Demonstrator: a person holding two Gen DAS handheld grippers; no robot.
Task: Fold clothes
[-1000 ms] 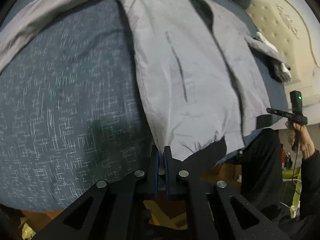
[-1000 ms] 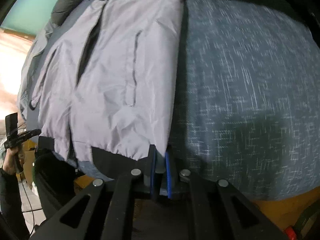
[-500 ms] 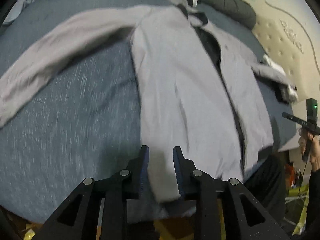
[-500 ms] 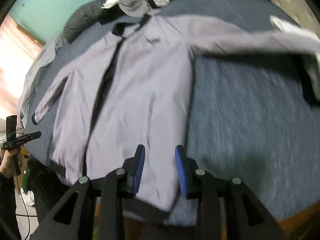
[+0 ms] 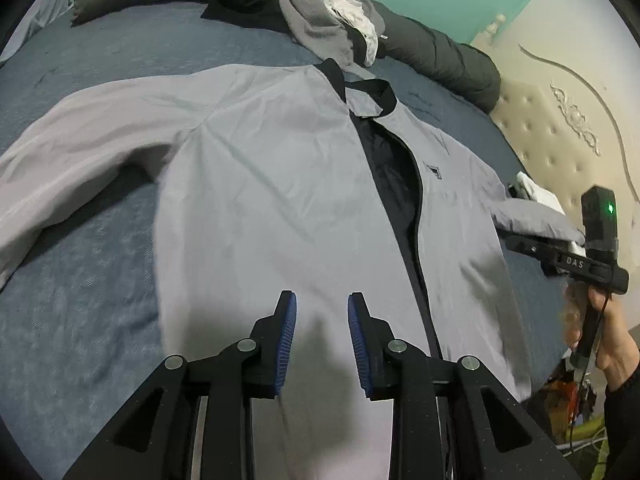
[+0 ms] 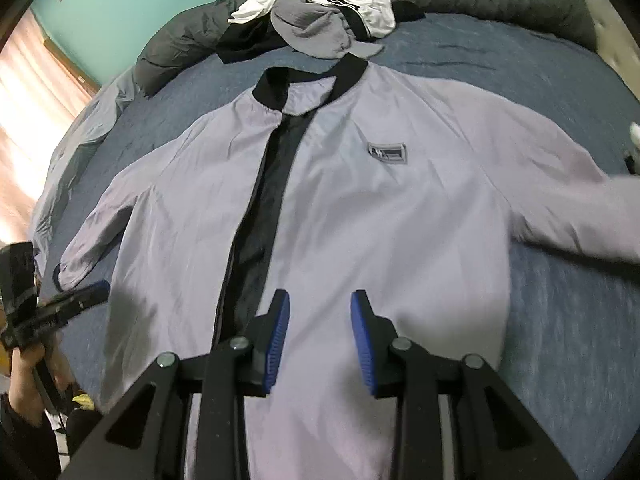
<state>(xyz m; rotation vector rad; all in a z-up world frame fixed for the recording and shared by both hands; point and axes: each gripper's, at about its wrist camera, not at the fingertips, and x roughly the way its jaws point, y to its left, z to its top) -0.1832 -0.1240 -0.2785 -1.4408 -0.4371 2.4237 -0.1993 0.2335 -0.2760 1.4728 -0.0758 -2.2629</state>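
Note:
A light grey zip jacket (image 5: 280,184) with a black collar lies front-up and unzipped on the bed, both sleeves spread out to the sides. In the left wrist view my left gripper (image 5: 322,296) hovers above the jacket's lower left panel, open, nothing between its blue pads. The right gripper (image 6: 320,293) hangs over the lower right panel of the jacket (image 6: 380,220), just right of the dark zip opening, also open and empty. Each view catches the other gripper at its edge, held in a hand (image 5: 608,344).
The bed's blue-grey cover (image 5: 80,320) surrounds the jacket. A heap of grey, white and black clothes (image 6: 320,20) lies beyond the collar, against a rolled dark duvet (image 5: 440,60). A cream padded headboard (image 5: 560,140) stands at the right. A lit curtain (image 6: 24,100) hangs at the left.
Both grippers were shut at the jacket's hem near the bed edge; they have opened, let go and risen, tilting up so the whole jacket now shows.

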